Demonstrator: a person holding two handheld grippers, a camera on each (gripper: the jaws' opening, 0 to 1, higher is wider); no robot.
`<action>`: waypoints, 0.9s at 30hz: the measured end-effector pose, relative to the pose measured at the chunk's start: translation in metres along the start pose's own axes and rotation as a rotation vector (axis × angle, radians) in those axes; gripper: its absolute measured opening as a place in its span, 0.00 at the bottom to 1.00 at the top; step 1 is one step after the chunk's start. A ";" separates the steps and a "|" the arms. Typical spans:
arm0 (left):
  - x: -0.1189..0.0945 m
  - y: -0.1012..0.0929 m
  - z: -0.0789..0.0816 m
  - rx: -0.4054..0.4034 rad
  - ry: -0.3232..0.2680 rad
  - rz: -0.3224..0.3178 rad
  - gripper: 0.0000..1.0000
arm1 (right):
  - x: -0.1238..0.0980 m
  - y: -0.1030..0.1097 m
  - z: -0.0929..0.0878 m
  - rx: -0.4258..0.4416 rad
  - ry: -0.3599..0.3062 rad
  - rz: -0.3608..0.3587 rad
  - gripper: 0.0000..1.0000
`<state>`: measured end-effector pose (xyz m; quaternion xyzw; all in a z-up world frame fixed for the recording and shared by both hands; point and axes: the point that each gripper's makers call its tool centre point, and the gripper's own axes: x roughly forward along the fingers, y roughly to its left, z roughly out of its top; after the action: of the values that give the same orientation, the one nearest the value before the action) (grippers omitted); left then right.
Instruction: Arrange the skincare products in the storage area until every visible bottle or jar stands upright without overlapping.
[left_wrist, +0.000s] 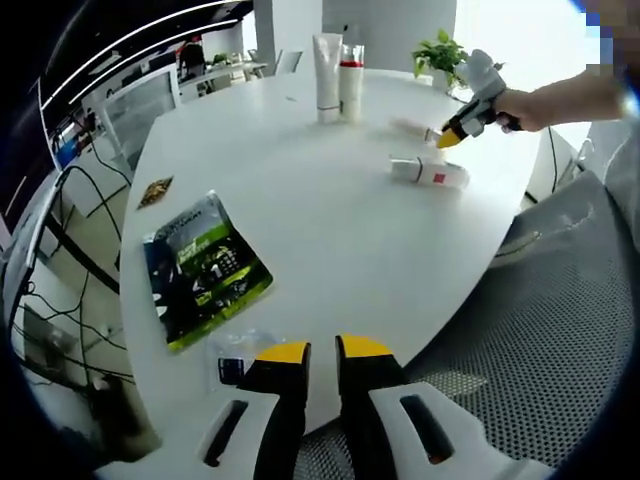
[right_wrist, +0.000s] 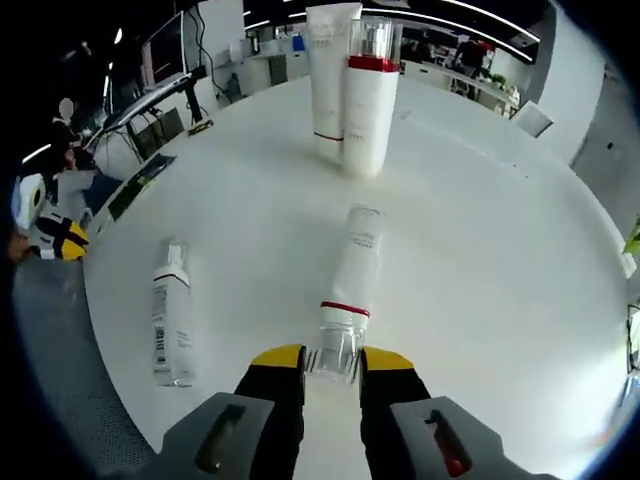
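Right gripper view first: the right gripper (right_wrist: 331, 362) has its yellow-tipped jaws set either side of the clear cap of a lying bottle (right_wrist: 350, 280) with a red band. They look closed onto the cap or nearly so, probably so the bottle can be tipped upright. Just left of it, apart, a second fallen bottle (right_wrist: 171, 315) lies on the white table (right_wrist: 500, 260). Farther off, 2 products stand upright and touching: a white tube (right_wrist: 327, 70) and a red-collared bottle (right_wrist: 369, 95), likely the spot where the rest belong.

In the left gripper view, the left gripper (left_wrist: 322, 352) waits at the table's near edge, jaws almost together and empty, beside a green packet (left_wrist: 203, 268).
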<state>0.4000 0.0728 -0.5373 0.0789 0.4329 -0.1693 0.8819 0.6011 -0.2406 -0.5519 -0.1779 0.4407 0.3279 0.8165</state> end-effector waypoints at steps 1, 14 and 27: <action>0.000 0.000 0.000 0.001 -0.001 -0.001 0.08 | -0.001 -0.001 0.001 0.002 -0.009 -0.002 0.15; 0.000 0.000 0.001 0.011 -0.008 0.003 0.08 | -0.039 0.016 0.024 0.020 -0.166 0.021 0.14; 0.000 -0.004 -0.001 0.029 0.006 0.000 0.07 | -0.080 0.049 0.040 0.040 -0.304 0.053 0.14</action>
<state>0.3979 0.0698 -0.5381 0.0921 0.4330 -0.1752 0.8794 0.5595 -0.2125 -0.4635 -0.0981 0.3228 0.3637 0.8683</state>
